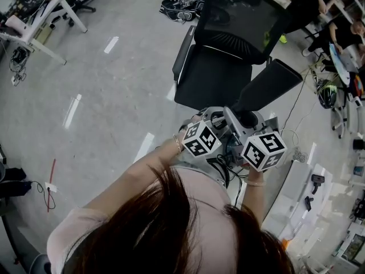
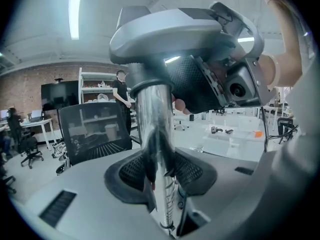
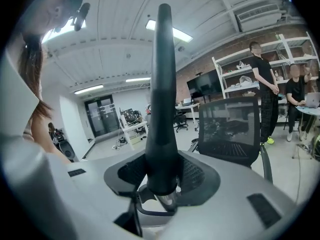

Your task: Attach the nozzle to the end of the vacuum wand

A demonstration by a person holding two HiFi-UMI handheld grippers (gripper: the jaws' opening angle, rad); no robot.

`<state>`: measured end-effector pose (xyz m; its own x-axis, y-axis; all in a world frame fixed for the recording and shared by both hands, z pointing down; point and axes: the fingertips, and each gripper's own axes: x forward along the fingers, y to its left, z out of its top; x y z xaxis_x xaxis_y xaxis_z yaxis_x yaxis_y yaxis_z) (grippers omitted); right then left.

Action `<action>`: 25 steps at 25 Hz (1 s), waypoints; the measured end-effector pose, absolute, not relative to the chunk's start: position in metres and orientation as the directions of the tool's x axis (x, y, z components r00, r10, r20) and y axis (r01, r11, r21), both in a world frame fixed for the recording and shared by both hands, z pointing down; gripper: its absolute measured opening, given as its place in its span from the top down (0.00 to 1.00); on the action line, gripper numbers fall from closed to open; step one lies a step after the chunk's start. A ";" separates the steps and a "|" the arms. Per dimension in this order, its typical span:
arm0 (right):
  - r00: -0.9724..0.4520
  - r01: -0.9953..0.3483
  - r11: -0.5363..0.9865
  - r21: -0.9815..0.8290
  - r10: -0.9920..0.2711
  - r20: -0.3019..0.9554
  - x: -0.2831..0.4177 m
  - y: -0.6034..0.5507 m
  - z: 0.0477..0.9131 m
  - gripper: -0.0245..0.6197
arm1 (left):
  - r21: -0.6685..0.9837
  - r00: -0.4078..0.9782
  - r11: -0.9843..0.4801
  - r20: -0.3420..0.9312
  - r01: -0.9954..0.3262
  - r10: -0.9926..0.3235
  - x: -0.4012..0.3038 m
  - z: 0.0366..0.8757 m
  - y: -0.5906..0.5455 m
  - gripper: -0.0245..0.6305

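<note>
Two grippers over office chair, head view: left gripper, right gripper. Left gripper view: jaws clamped on silver wand. Right gripper view: jaws clamped on black nozzle, silvery end at its base; final seating apparently outstanding.

My left gripper and right gripper sit side by side just in front of my chest, left one on the left. Between the left jaws stands the shiny metal vacuum wand tube, running up to the right gripper above it. Between the right jaws stands the black tapered plastic nozzle, the wand's end right under its base. Ahead of both is the black mesh office chair. Behind the chair a person stands beside white metal shelving.
</note>
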<state>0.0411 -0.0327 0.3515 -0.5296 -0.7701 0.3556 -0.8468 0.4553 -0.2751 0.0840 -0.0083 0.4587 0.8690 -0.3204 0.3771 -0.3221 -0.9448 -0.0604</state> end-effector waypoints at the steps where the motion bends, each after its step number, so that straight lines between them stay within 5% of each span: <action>1: -0.539 -0.841 0.461 -0.282 -0.761 0.362 0.041 -0.032 0.351 0.69 | -0.061 0.870 -0.945 0.376 -0.320 -0.319 0.084 0.458 -0.008 0.74; 14: -0.641 -0.763 0.579 -0.288 -0.619 0.454 0.038 -0.027 0.351 0.69 | -0.047 0.888 -0.954 0.356 -0.295 -0.292 0.083 0.457 -0.008 0.74; 25: -0.544 -0.839 0.480 -0.256 -0.753 0.370 0.042 -0.032 0.352 0.68 | -0.047 0.874 -0.948 0.373 -0.316 -0.310 0.082 0.460 -0.015 0.74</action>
<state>0.0423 -0.0316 0.3516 -0.5439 -0.7532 0.3699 -0.8390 0.4800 -0.2562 0.0821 -0.0146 0.4596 0.8744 -0.3103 0.3731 -0.3160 -0.9476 -0.0474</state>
